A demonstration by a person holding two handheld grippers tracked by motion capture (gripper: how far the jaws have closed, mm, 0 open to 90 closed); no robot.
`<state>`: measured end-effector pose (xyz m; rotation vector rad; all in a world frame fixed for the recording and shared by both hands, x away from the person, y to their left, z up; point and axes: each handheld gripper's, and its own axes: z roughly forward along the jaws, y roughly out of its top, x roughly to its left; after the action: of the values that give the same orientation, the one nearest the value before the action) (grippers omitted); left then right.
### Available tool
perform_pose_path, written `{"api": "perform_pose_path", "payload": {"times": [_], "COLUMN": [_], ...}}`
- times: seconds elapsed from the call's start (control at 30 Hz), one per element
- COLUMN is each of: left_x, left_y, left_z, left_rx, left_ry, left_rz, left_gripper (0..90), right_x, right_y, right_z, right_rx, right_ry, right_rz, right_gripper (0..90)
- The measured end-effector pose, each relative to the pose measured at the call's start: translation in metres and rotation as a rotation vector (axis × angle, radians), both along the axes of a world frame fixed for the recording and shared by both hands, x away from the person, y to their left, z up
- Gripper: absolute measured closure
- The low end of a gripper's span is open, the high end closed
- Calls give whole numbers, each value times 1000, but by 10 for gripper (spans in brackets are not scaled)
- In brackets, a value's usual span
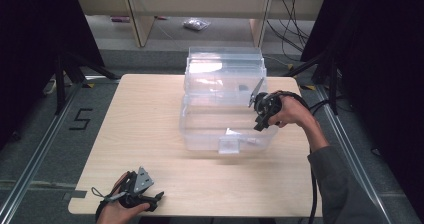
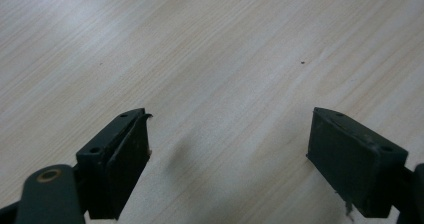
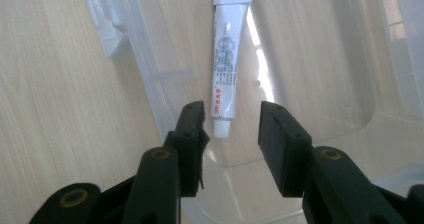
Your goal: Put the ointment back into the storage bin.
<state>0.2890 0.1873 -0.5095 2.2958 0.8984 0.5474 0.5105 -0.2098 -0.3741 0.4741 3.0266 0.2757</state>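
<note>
My right gripper (image 3: 231,129) hangs over the clear plastic box (image 1: 200,129), which stands open in the middle of the tabletop (image 1: 140,114). Its fingers (image 3: 192,134) stand a little apart and press on nothing. The white tube (image 3: 227,59) lies flat on the box floor near one wall, with its cap end between and below my fingertips. I judge the step in hand to be releasing the tube inside the box and withdrawing.

Procedure, as I judge it:
1. Spread the fingers further, so that neither pad drags the cap
2. Lift straight up, clear of the box rim and the raised lid (image 1: 225,66)
3. Keep away from the near wall, which stands just beside one finger

My left gripper (image 2: 227,149) rests low over the bare tabletop at the near edge, fingers wide apart and empty; it should wait there
</note>
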Motion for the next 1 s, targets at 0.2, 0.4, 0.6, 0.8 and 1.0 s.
{"api": "perform_pose_path", "payload": {"times": [0.2,0.4,0.6,0.8,1.0], "left_x": [0,0,0,0,0], "left_y": [0,0,0,0,0], "left_z": [0,0,1,1,1], "left_rx": [9,7,10,8,10], "left_ry": [6,6,5,5,4], "left_rz": [3,4,3,3,4], "left_gripper": [163,163,164,163,164], "right_x": [-2,-5,-11,-17,-24], "right_y": [-5,-11,-15,-19,-27], "right_z": [4,12,20,27,27], "right_rx": [31,71,91,113,168], "right_ry": [-8,-15,-26,-46,-56], "right_rz": [-17,-37,-65,-109,-160], "right_gripper": [623,596,538,475,384]}}
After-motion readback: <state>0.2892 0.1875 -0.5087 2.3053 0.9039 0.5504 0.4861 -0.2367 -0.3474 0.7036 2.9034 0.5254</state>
